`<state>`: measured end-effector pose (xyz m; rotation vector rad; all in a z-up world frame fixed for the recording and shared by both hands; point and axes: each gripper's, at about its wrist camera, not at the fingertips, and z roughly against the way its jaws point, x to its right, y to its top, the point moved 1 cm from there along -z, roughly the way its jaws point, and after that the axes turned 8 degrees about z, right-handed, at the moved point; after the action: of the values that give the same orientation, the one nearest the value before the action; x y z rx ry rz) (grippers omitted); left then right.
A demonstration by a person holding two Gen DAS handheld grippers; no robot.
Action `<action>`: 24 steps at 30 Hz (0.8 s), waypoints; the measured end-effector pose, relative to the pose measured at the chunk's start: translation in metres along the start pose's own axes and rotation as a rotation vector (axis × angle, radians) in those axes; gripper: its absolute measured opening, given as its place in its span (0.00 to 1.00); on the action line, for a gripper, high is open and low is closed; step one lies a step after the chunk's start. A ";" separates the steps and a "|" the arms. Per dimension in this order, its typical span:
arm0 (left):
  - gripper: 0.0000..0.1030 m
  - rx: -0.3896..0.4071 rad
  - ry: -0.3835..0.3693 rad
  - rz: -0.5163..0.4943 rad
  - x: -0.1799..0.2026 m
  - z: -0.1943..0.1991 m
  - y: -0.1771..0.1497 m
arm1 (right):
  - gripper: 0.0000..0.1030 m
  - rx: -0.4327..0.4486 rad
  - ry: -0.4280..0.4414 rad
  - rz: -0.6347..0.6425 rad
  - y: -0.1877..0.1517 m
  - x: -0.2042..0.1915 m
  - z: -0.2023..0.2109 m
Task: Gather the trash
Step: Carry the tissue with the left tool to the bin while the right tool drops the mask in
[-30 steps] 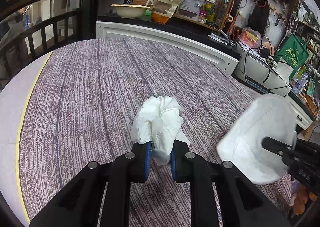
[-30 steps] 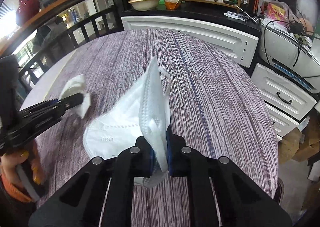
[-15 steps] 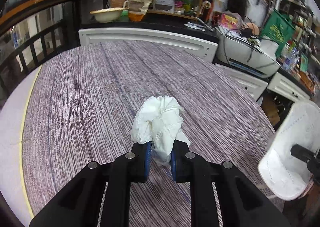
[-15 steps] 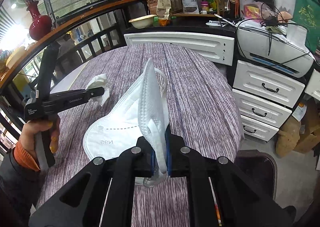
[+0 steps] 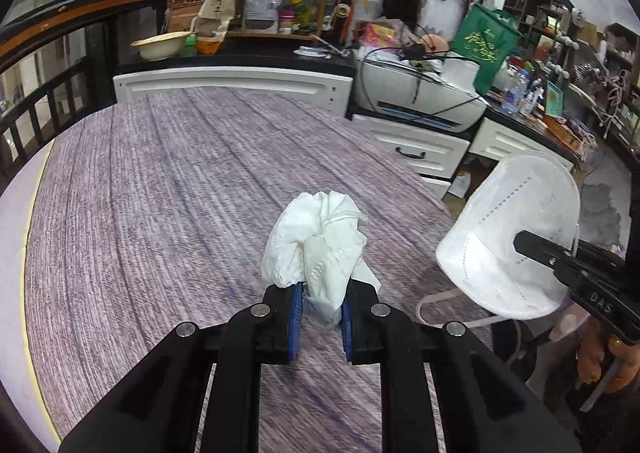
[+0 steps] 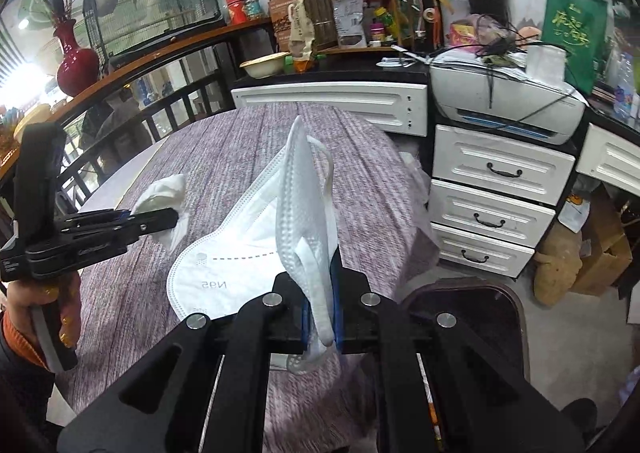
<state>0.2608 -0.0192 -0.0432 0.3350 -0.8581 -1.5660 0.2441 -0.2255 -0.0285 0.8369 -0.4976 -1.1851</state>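
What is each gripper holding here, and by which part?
The left gripper pinches a crumpled white tissue by its lower end. The right gripper clamps a white N95 mask at its folded edge.

Indoor light was dim and even on the left view; bright glare flared at the right view's upper left; fisheye bending curved the edges; dark vignette filled corners; slight motion blur softened the tablecloth.

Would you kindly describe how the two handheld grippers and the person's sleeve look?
Both the left gripper and the right gripper are matte black, with angular linkage arms, silver rivets and blue pads. White lettering marks their sides. An orange cuff shows under a dark sleeve.
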 end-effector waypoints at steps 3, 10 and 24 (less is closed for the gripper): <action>0.16 0.000 -0.030 -0.022 0.018 0.003 -0.006 | 0.09 0.010 -0.023 -0.046 -0.011 0.020 0.013; 0.16 -0.012 -0.100 -0.073 0.061 0.005 -0.020 | 0.09 0.009 -0.105 -0.165 -0.041 0.072 0.034; 0.16 -0.049 -0.186 -0.133 0.125 -0.004 -0.042 | 0.09 -0.126 -0.343 -0.192 -0.131 0.130 0.015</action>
<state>0.2073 -0.1403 -0.0419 0.2164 -0.9552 -1.7589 0.1966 -0.3711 -0.1326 0.5837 -0.6237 -1.5333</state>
